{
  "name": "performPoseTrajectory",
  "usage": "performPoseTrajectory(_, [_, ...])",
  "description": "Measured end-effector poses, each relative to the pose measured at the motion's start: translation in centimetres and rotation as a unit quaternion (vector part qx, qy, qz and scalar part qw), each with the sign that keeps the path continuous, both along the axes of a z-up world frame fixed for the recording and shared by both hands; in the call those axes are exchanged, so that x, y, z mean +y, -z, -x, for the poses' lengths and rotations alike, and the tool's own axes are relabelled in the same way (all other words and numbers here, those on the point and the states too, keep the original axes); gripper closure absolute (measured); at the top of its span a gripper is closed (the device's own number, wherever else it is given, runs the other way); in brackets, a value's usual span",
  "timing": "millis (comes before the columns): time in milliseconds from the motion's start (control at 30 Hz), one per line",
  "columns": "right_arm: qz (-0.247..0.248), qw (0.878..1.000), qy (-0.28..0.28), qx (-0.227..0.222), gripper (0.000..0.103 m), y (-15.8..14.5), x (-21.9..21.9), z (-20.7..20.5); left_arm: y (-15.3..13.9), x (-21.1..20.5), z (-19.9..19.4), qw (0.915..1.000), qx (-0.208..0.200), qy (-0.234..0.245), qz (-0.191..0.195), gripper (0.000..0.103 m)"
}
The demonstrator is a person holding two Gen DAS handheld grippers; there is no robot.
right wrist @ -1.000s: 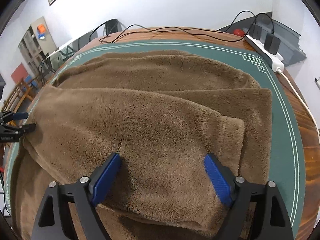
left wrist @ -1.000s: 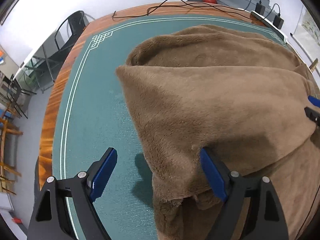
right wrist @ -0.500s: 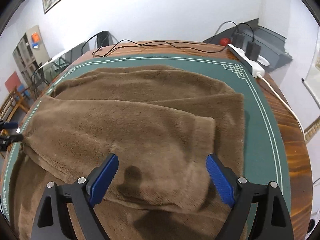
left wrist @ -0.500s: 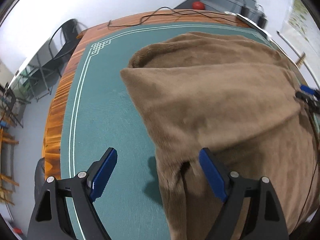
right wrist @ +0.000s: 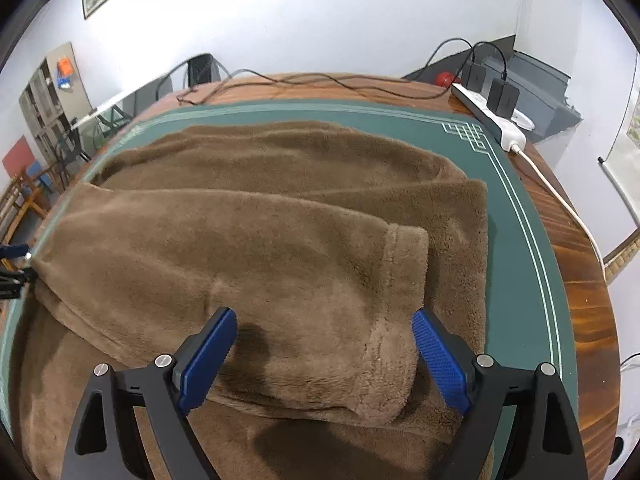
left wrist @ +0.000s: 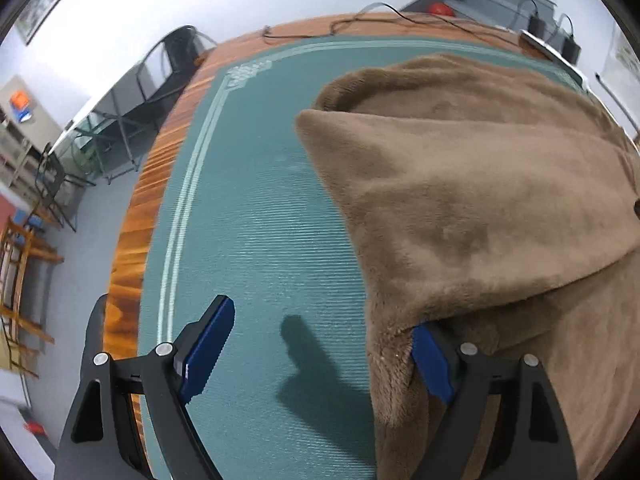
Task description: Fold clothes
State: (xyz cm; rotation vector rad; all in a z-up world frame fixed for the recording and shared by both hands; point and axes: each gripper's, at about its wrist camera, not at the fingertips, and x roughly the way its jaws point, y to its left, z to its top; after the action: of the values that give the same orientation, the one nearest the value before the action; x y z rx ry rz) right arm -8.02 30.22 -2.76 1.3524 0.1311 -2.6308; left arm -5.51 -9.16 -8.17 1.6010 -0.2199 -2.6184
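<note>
A big, fuzzy brown garment lies spread on the green mat that covers the wooden table, and one part with a hemmed end is folded over the top of the rest. The left gripper has its blue jaws spread wide at the left edge of the garment, with one jaw out over the bare mat and the other tucked under a flap of the brown cloth. The right gripper hangs over the folded part near its hemmed end, jaws spread wide and holding nothing, and a white power strip with black plugs sits on the far right side of the table.
</note>
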Motion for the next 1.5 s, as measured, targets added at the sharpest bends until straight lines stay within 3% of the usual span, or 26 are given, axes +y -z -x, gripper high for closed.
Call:
performPoseTrajectory(200, [0.007,1.000,0.002,-0.019,0.012,1.0,0.5,-0.4,1.1,-4.2,-1.2,0.9922,-0.005,-0.072,-0.102,0.016])
performPoseTrajectory(367, [-0.005,1.000,-0.003,-0.027,0.011,1.3,0.5,-0.4,1.7,-3.0,-1.8,0.9953,0.002,-0.062,-0.074,0.016])
performPoseTrajectory(533, [-0.005,1.000,0.007,-0.026,0.009,0.6,0.9,-0.3,1.0,-2.8,-2.3,0.9959,-0.008,-0.047,-0.077,0.016])
performPoseTrajectory(767, [0.054,0.998,-0.004,0.021,0.009,-3.0,0.6,0.6,-0.8,-2.3,-2.9,0.9969,-0.012,-0.016,-0.076,0.016])
performPoseTrajectory(933, [0.020,0.998,-0.062,-0.012,0.009,-1.0,-2.6,1.0,-1.4,-2.5,-3.9,0.9947,-0.013,-0.022,-0.099,0.016])
performPoseTrajectory(1133, [-0.013,0.997,-0.070,-0.038,0.004,1.6,-3.9,1.1,-2.5,-2.8,-4.8,0.9924,0.001,-0.034,-0.118,0.016])
performPoseTrajectory(1300, [-0.007,0.998,-0.055,-0.035,0.003,0.3,-4.0,0.9,-4.4,0.3,-3.7,0.9876,0.037,-0.007,-0.153,0.016])
performPoseTrajectory(1500, [-0.008,0.998,-0.058,-0.030,0.003,-1.3,-4.6,-1.4,-2.3,5.3,-1.7,0.9899,0.018,0.048,-0.132,0.016])
